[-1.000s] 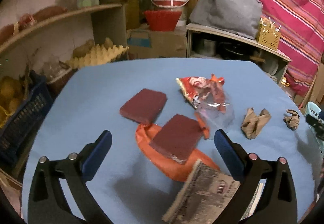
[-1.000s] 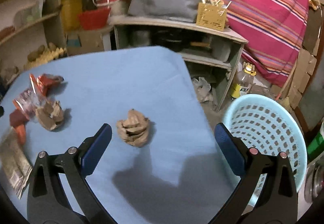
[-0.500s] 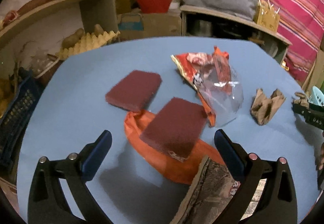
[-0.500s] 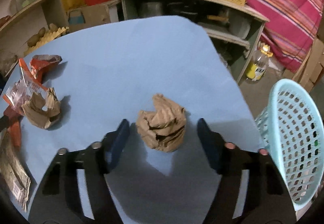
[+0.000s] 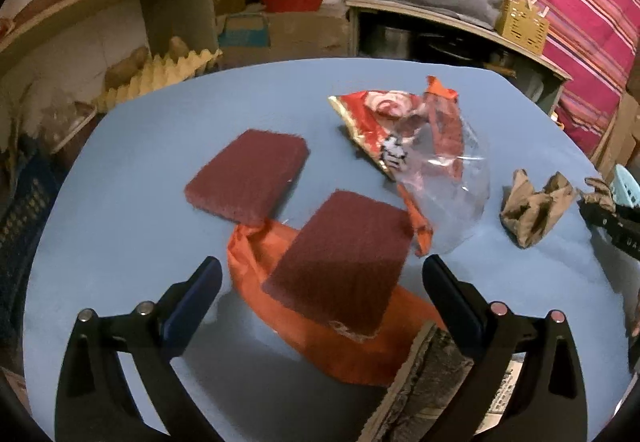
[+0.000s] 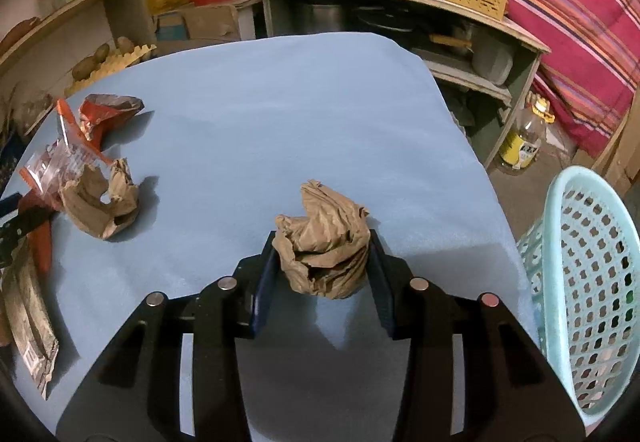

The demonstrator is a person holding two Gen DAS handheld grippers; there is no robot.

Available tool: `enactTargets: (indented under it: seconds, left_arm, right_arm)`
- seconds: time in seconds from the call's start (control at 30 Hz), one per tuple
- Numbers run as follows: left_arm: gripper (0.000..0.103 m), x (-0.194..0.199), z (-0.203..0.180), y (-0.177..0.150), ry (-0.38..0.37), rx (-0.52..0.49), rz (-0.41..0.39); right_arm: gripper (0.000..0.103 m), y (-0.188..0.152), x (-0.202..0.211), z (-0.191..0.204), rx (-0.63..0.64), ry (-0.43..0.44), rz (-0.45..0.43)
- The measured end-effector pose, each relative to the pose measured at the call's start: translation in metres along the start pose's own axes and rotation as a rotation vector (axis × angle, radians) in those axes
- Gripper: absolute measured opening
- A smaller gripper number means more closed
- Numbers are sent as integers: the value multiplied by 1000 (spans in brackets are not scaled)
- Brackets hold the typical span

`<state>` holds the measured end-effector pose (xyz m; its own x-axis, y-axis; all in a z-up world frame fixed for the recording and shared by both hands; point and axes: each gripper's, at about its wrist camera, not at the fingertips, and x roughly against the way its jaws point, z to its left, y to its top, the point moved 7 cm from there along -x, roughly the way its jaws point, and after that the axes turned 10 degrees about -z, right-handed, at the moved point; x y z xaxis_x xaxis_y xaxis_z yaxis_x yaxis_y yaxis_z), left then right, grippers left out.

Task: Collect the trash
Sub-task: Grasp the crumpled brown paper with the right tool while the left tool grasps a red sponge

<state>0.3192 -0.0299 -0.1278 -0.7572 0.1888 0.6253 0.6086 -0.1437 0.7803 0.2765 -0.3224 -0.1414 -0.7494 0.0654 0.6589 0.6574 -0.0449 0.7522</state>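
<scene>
Right hand-held gripper [image 6: 322, 262] is clamped on a paper wad [image 6: 322, 242] near the bench's [image 6: 280, 102] right edge, w/ the mesh basket [image 6: 580, 282] just off that edge. The wad looks light, soft, crushable brown paper, so a squeeze across its middle should hold w/o slip. Left hand-held gripper [image 5: 320, 282] hangs w/ fingers apart over a stiff, rough maroon pad [image 5: 340, 258] on an orange bag [image 5: 320, 338] at the near edge; farther on, a crinkly foil wrapper [image 5: 384, 118], slick clear plastic & a second wad [image 5: 532, 206].
</scene>
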Motion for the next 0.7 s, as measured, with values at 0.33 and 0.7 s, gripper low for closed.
enactTargets:
  seconds: [0.33,0.7]
  left_arm:
    - [67,8,-1,4,21,-31,-41]
    - [66,78,11,38,122,34,-218]
  right_arm:
    - [42,7,9,4,17,17,-44]
    - [42,22,45,-4,-14,53,-137]
